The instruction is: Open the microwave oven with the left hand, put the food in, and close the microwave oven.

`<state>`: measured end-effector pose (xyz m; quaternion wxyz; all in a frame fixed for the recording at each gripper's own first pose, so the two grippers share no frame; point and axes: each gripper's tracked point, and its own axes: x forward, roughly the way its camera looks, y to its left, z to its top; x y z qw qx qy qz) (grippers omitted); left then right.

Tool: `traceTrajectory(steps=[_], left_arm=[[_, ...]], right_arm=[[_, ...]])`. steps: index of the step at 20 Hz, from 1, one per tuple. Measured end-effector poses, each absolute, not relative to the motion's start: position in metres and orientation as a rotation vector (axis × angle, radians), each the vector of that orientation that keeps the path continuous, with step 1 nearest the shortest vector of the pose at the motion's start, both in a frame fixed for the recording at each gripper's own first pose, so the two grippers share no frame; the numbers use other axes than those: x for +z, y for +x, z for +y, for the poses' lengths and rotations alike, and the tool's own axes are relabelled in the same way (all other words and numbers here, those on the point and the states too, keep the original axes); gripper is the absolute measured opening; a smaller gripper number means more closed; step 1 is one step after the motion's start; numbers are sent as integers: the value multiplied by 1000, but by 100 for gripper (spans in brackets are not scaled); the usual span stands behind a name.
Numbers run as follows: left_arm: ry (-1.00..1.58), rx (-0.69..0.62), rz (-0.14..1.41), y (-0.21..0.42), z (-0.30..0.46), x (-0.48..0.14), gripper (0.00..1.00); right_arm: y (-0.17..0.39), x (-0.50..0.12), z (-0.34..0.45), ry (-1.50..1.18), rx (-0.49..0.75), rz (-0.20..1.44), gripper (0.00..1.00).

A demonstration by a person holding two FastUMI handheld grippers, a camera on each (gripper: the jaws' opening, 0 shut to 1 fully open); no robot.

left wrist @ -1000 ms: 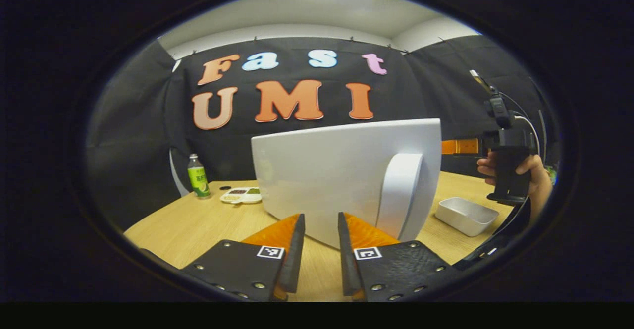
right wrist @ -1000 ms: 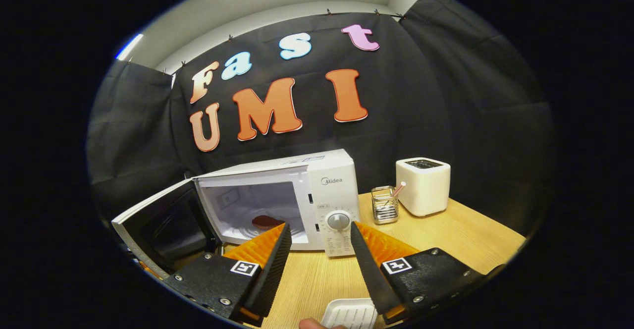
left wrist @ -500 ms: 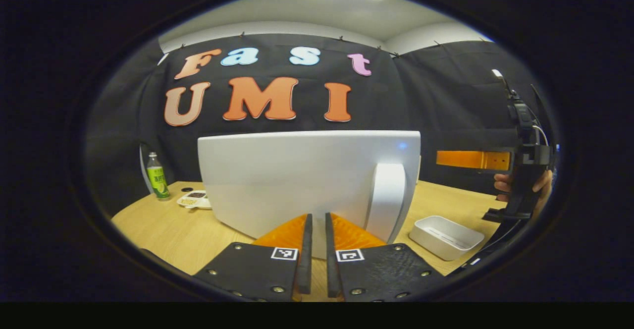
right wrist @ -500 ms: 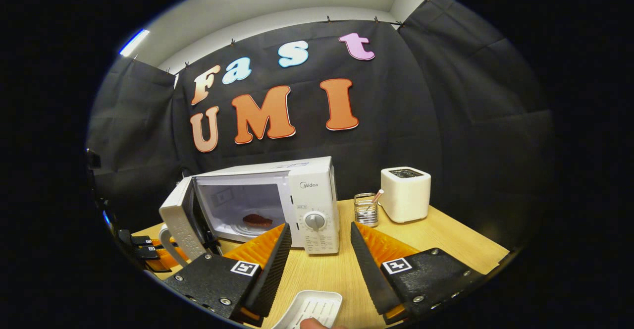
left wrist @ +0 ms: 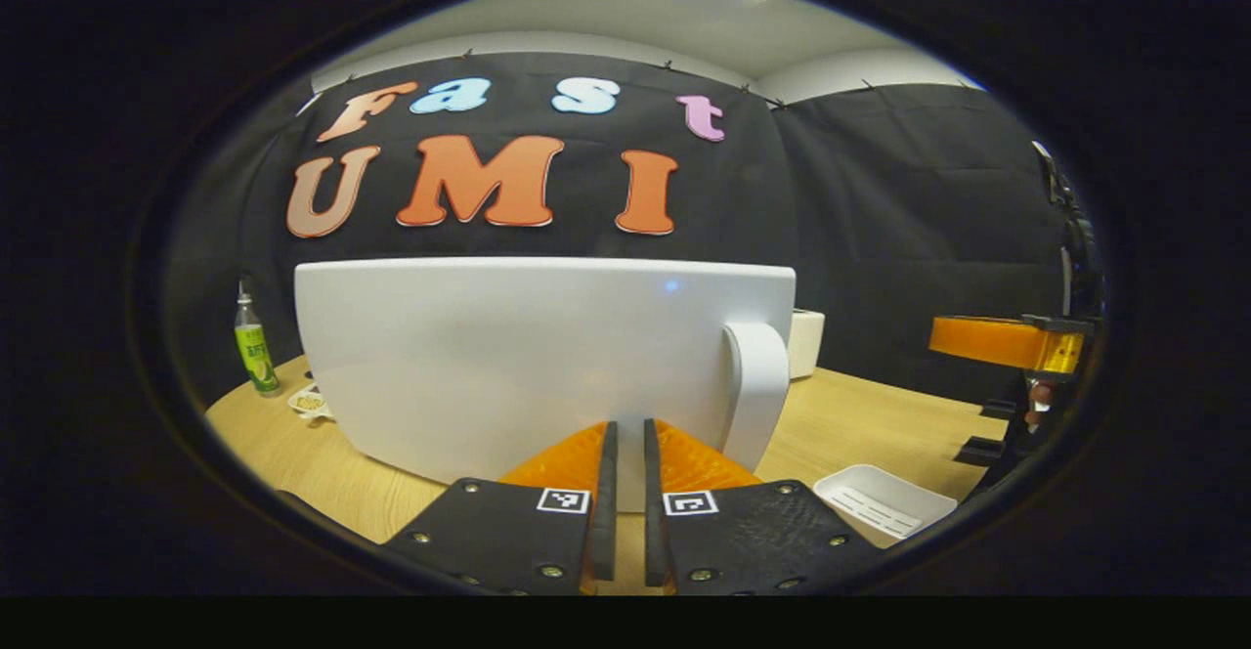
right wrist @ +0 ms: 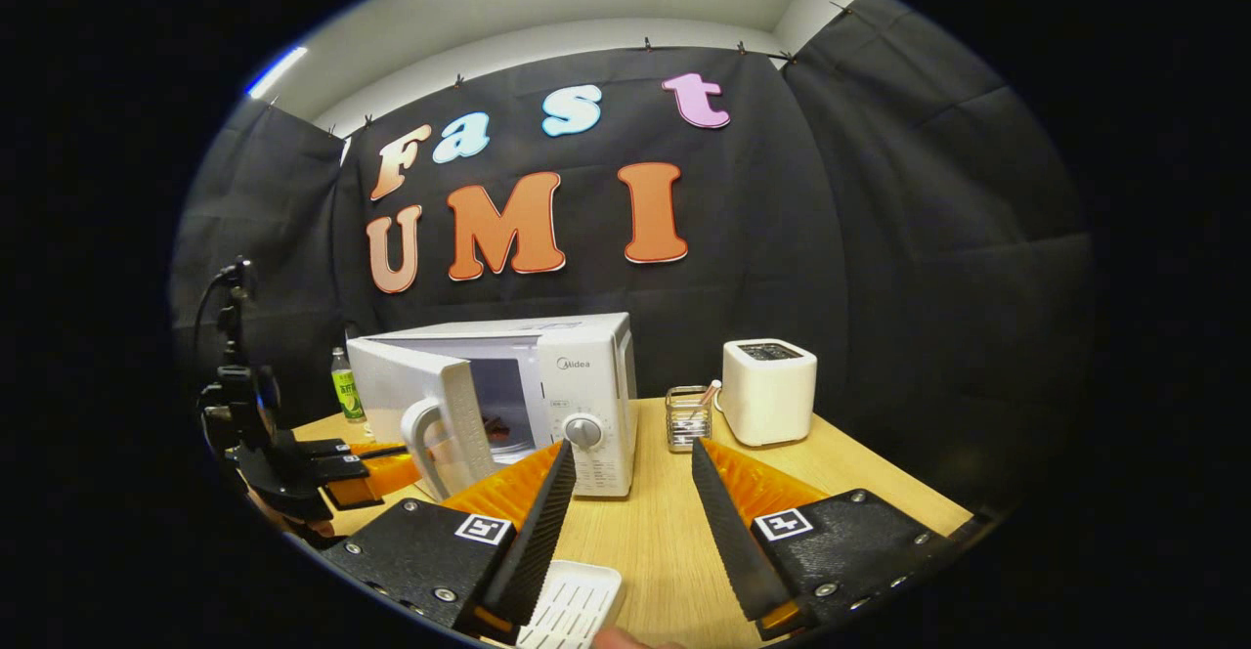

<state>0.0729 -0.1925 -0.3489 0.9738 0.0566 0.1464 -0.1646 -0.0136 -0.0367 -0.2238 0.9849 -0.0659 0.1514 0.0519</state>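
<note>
The white microwave [right wrist: 577,385] stands on the wooden table with its door [right wrist: 430,410] swung about halfway to. A dark red piece of food [right wrist: 494,426] lies inside, seen through the gap. My left gripper [left wrist: 628,431] is shut with nothing between its fingers, its tips right at the door's [left wrist: 528,356] outer face, just left of the door handle [left wrist: 757,395]. In the right gripper view the left gripper [right wrist: 366,468] reaches the door from the left. My right gripper [right wrist: 632,451] is open and holds nothing, back from the microwave.
A white tray [right wrist: 572,610] lies on the table [right wrist: 665,532] under my right gripper, with a fingertip [right wrist: 621,639] beside it. A white toaster [right wrist: 769,390] and a glass holder [right wrist: 686,417] stand right of the microwave. A green bottle [left wrist: 254,346] and a small dish [left wrist: 311,400] sit at far left.
The left gripper's fingers closed, and the door has swung from wide open to about half shut with the gripper against it. The right gripper has drawn back from the microwave.
</note>
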Motion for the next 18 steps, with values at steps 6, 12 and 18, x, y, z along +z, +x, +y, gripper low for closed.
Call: traceTrajectory(steps=[6, 12, 18], left_arm=[[173, -319, 306, 110, -210, -369, 12], [216, -282, 304, 140, -219, -379, 12], [237, -267, 287, 149, -227, -383, 1]], right_arm=[[-19, -213, -66, -139, 63, 276, 76], [-24, -220, -89, -133, 32, 292, 76], [-20, -226, -95, -145, 18, 300, 76]])
